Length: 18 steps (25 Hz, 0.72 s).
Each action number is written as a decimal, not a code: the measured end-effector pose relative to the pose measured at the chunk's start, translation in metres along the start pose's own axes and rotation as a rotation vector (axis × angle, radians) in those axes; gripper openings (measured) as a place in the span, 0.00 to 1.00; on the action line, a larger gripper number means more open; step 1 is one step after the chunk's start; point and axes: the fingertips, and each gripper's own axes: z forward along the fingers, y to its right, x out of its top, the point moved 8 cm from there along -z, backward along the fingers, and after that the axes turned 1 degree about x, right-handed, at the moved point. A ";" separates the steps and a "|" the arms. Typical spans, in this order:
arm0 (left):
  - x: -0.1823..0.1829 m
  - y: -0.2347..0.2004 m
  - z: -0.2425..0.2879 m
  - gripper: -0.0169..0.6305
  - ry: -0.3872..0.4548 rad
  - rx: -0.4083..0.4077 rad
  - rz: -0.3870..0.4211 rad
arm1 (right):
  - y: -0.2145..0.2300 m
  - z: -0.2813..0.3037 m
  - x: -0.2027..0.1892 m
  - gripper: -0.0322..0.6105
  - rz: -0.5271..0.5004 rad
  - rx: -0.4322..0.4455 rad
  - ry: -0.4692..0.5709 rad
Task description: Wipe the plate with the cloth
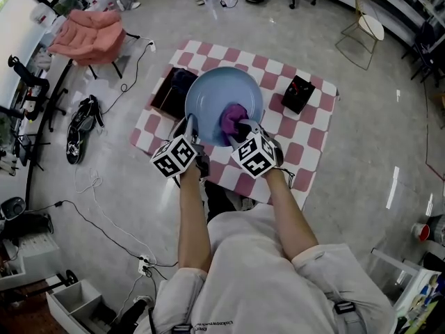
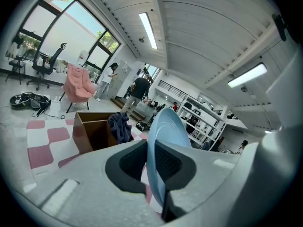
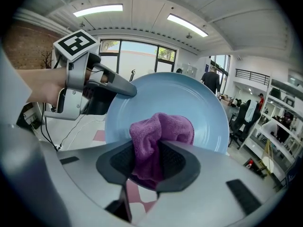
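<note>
A light blue plate is held tilted above the checkered table, its face toward me. My left gripper is shut on the plate's near-left rim; in the left gripper view the plate stands edge-on between the pads. My right gripper is shut on a bunched purple cloth that lies against the plate's lower middle. In the right gripper view the cloth sits clamped between the pads in front of the plate, with the left gripper on the rim at the upper left.
A pink-and-white checkered tablecloth covers the table. A brown open box with dark cloth in it stands at the left, a black box at the right. A pink chair and cables are on the floor to the left.
</note>
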 end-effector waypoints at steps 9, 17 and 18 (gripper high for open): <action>-0.010 -0.002 0.000 0.07 -0.015 -0.007 -0.011 | -0.016 0.008 0.006 0.25 -0.045 0.035 0.013; -0.019 -0.008 -0.006 0.07 -0.027 -0.014 -0.030 | -0.029 0.011 0.008 0.25 -0.062 0.059 0.017; -0.020 -0.009 -0.006 0.07 -0.027 -0.015 -0.030 | -0.030 0.011 0.009 0.25 -0.067 0.060 0.018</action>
